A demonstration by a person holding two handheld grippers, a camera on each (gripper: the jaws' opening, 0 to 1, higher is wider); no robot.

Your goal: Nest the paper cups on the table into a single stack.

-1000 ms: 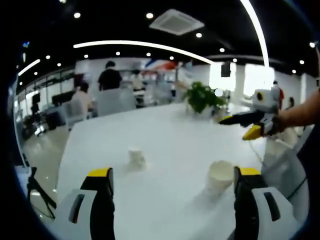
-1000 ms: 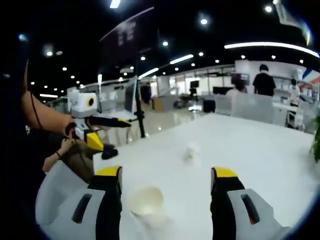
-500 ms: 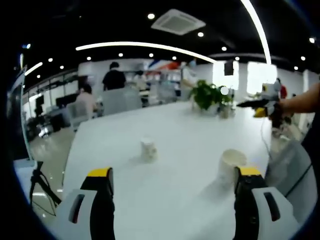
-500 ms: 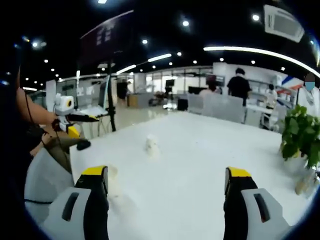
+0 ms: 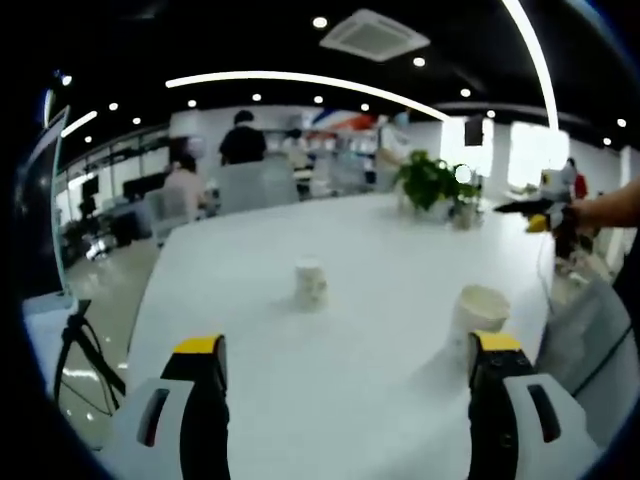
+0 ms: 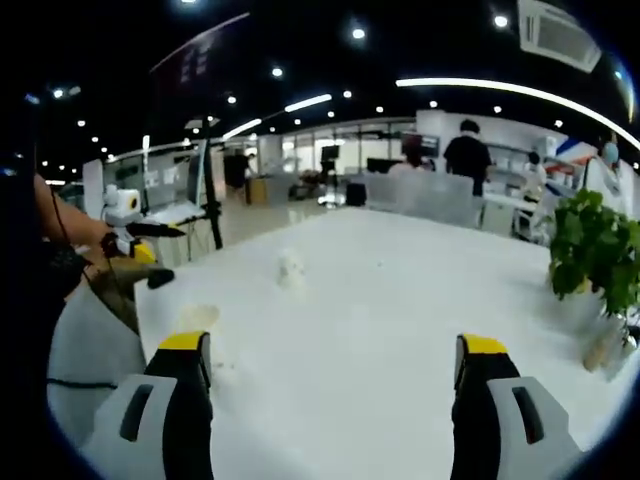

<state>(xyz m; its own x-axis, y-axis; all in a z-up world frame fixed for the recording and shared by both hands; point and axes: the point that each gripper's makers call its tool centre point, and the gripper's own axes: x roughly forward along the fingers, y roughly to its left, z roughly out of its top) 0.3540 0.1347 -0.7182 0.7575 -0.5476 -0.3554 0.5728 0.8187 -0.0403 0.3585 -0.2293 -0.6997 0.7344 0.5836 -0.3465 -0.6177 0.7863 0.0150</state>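
With both tools spread and empty, your left tool (image 5: 345,385) had the near paper cup (image 5: 479,313) by its right jaw, well apart from the far cup (image 5: 310,283) mid-surface (image 5: 370,250); centring it first seemed wise.

Left claw (image 5: 345,375) wide open over white bench (image 5: 370,300), holding nothing. Upright paper cup (image 5: 478,312) just beside right yellow-tipped jaw. Smaller inverted paper cup (image 5: 310,283) farther out, mid-bench, well apart. Potted plant (image 5: 430,183) at far edge. Right claw (image 5: 532,212) at right, hand-held above bench edge. People seated beyond.
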